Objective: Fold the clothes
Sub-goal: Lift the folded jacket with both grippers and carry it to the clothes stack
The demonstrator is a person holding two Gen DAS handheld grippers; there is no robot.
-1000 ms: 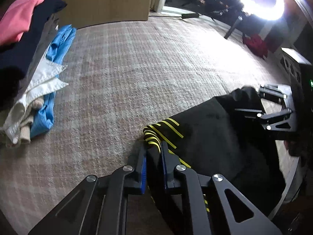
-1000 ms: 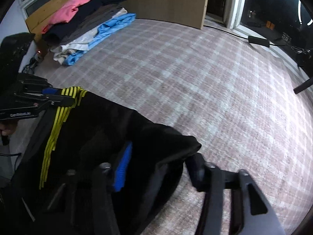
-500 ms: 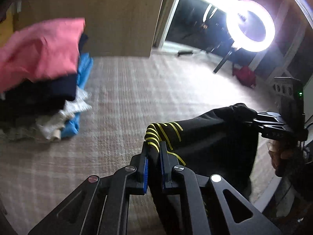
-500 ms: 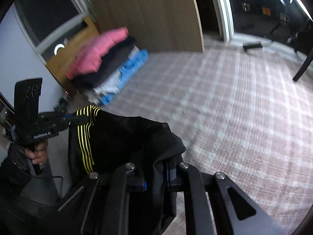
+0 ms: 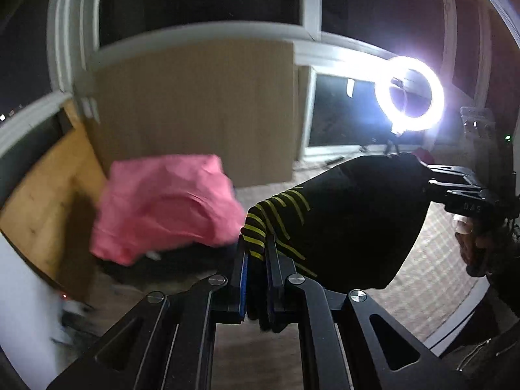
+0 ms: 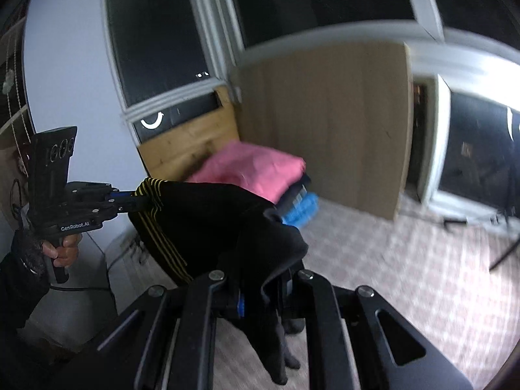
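A black garment with yellow stripes [image 5: 351, 224] hangs in the air, stretched between both grippers. My left gripper [image 5: 256, 253] is shut on its striped end; it also shows in the right wrist view [image 6: 130, 200]. My right gripper [image 6: 263, 295] is shut on the plain black end [image 6: 253, 247]; it also shows in the left wrist view [image 5: 435, 178]. The garment's lower part is hidden below the fingers.
A stack of folded clothes with a pink one on top [image 6: 250, 169] and a blue one lower [image 6: 302, 209] lies against a wooden board [image 6: 325, 117]. Behind are dark windows, a bright ring light [image 5: 409, 93] and a checked carpet [image 6: 422, 266].
Both grippers have lifted the black garment well off the carpet and tilted up. The views now face the wall, windows and clothes stack. Both grips are unchanged.
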